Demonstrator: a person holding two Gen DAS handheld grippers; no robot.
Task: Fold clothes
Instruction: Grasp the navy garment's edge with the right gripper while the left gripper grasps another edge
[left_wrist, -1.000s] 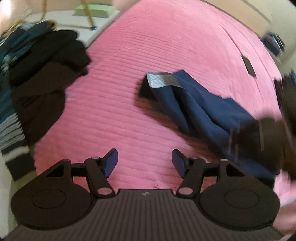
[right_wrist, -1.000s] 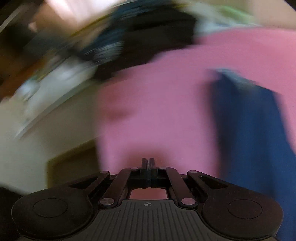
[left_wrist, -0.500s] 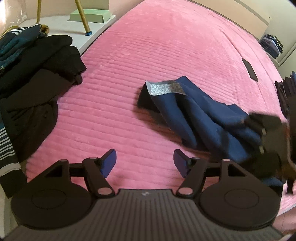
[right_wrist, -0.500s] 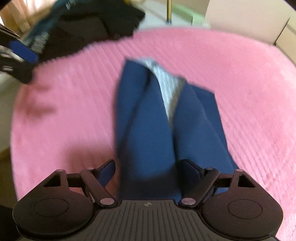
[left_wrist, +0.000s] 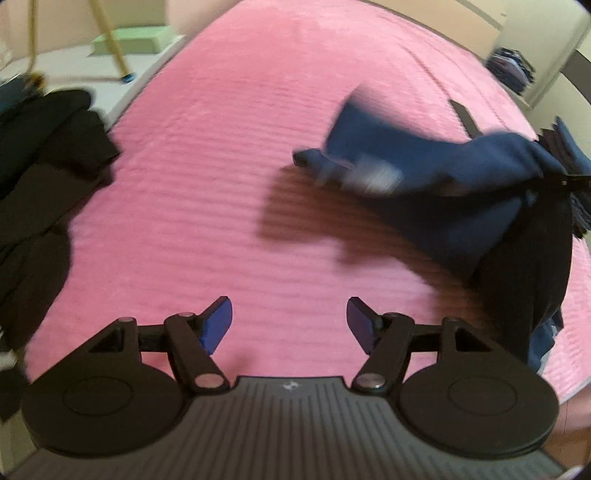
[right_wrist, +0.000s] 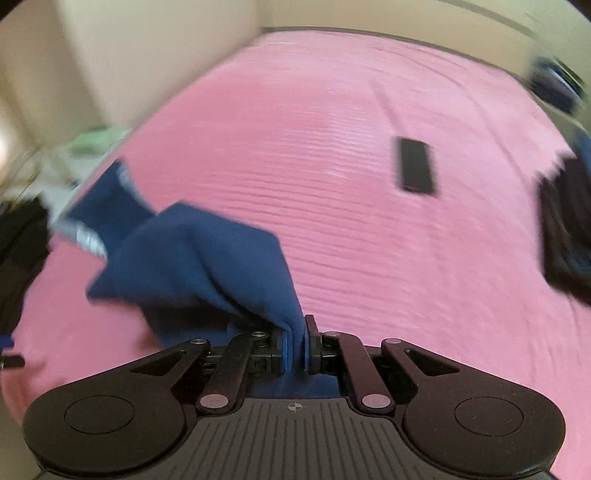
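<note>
- The right gripper (right_wrist: 295, 349) pinches a fold of the navy garment (right_wrist: 192, 258) between its nearly closed fingers; the cloth trails ahead and to their left over the pink bedspread (right_wrist: 369, 240).
- The left gripper (left_wrist: 290, 323) hangs with fingers spread wide, holding nothing; the garment (left_wrist: 436, 184) is raised ahead to their right.
- Dark clothes (left_wrist: 40, 166) lie heaped far to the left gripper's left.

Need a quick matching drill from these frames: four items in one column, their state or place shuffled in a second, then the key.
Items
1. left gripper
2. right gripper
3. navy garment
4. black phone

States
A. lying flat on the pink bedspread, untouched
B. open, holding nothing
C. pinched at one end, lifted
D. shut on fabric

Pairs: 1-B, 2-D, 3-C, 4-A
</note>
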